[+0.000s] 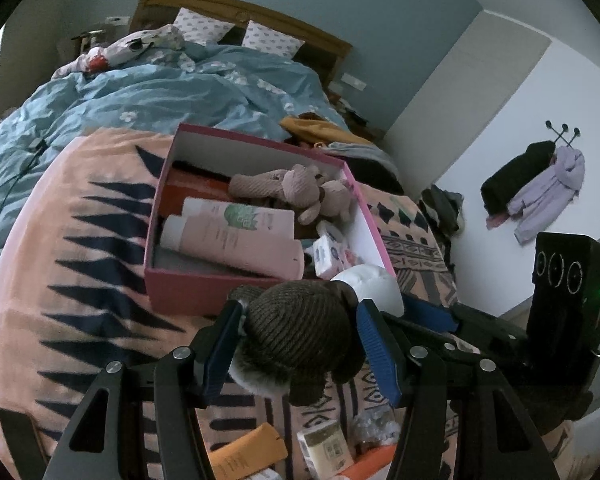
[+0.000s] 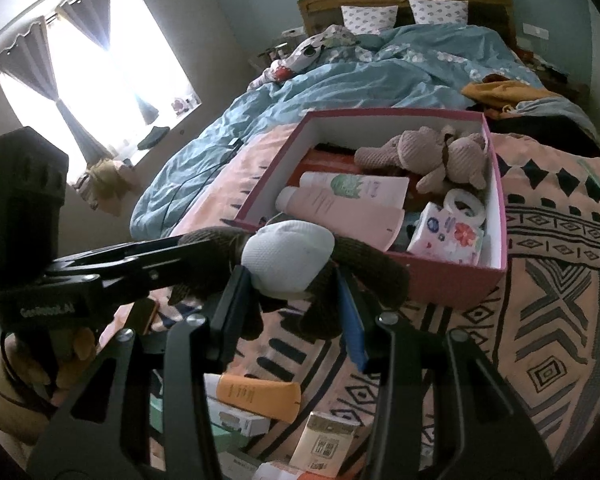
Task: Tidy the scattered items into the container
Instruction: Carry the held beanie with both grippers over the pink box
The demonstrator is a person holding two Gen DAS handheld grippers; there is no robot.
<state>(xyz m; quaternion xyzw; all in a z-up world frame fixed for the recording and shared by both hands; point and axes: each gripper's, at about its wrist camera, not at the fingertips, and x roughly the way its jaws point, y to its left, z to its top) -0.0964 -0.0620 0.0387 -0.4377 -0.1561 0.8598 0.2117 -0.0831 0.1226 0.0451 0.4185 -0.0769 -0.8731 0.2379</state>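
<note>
- Both hand-held grippers grip one knitted brown toy: the left hand-held gripper [image 1: 300,344] is clamped on its brown knitted part [image 1: 300,332], and the right hand-held gripper [image 2: 296,292] pinches just under its white padded part [image 2: 288,256].
- That toy hangs in the air just short of the near wall of the pink box [image 2: 452,276], which sits on the patterned blanket [image 2: 548,320] toward the foot of the bed.
- Inside the box lie two pink tubes [image 2: 340,204], a tissue pack [image 2: 448,236], a tape roll [image 2: 464,200] and a beige plush [image 2: 428,156].
- An orange tube [image 2: 256,396] and a small carton [image 2: 324,440] lie on the blanket, outside the box.
- Risk: with two grips on one soft toy, uneven release could let it snag or drop short of the wall; dangling limbs could catch the rim and shift the light box.
</note>
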